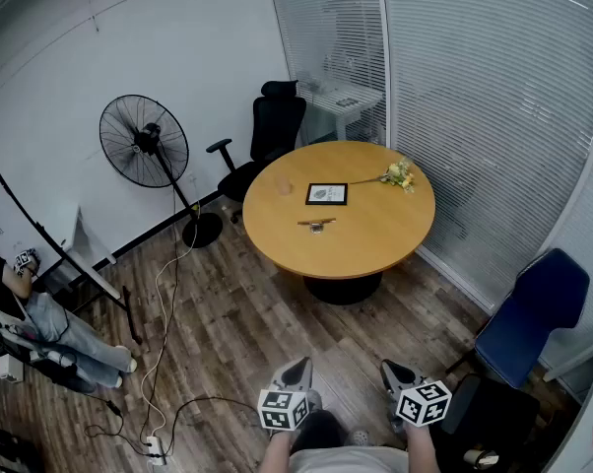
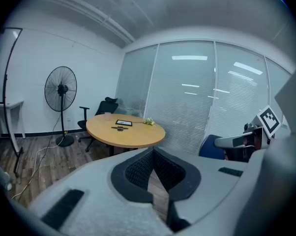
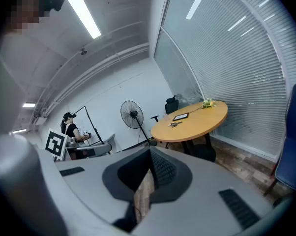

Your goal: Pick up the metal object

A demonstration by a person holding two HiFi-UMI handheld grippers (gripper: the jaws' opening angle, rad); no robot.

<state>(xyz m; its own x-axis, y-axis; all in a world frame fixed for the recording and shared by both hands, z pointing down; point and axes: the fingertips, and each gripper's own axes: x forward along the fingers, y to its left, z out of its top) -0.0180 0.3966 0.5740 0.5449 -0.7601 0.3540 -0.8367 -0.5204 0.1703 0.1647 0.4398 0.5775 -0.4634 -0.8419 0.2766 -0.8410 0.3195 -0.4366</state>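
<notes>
The metal object [image 1: 316, 224] is a small flat piece lying on the round wooden table [image 1: 375, 239], near its front-left part; it also shows as a small dark piece in the left gripper view [image 2: 120, 128] and the right gripper view [image 3: 174, 124]. Both grippers are held far from the table, low at the bottom of the head view. My left gripper [image 1: 295, 372] [image 2: 153, 150] has its jaws meeting at the tips, with nothing between them. My right gripper [image 1: 395, 374] [image 3: 150, 150] is shut and empty too. Wooden floor lies between the grippers and the table.
On the table are a framed picture [image 1: 326, 194], a small flower bunch [image 1: 399, 174] and a clear cup [image 1: 283, 187]. A black office chair [image 1: 272, 126] and a standing fan [image 1: 144, 141] are left of the table, a blue chair [image 1: 533, 313] right. Cables [image 1: 164, 363] cross the floor; a person [image 1: 40, 313] is at far left.
</notes>
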